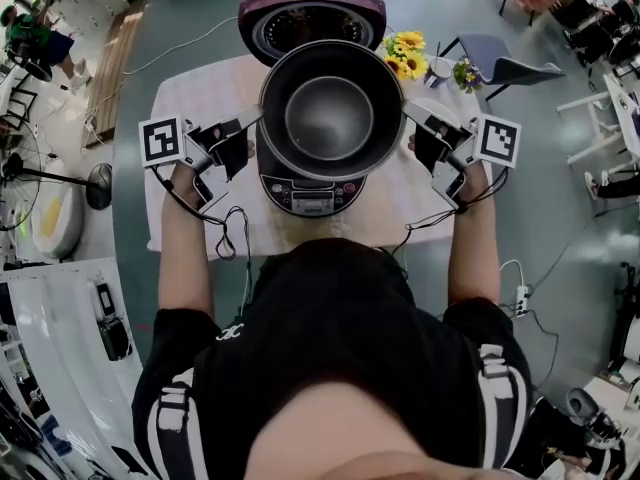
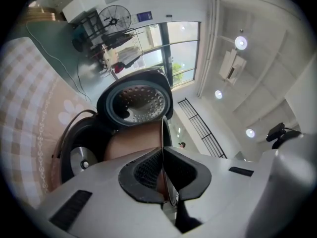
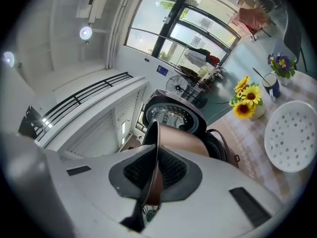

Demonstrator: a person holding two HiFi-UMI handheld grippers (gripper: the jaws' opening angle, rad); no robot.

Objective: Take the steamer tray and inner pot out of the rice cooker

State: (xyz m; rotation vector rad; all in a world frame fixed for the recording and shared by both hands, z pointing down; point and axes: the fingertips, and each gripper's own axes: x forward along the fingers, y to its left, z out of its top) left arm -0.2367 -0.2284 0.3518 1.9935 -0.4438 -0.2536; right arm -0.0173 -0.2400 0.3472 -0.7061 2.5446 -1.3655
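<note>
Two grippers clamp the inner pot (image 1: pixel 330 118) by its rim: the left gripper (image 1: pixel 254 121) is closed on the pot's left edge and the right gripper (image 1: pixel 409 114) on its right edge. The pot hangs level between them, above the open rice cooker (image 1: pixel 312 196), whose raised lid (image 1: pixel 310 13) stands behind. The white perforated steamer tray (image 3: pixel 292 135) lies flat on the checked surface (image 1: pixel 200 88) to the cooker's right, near the sunflowers (image 3: pixel 247 100)
</note>
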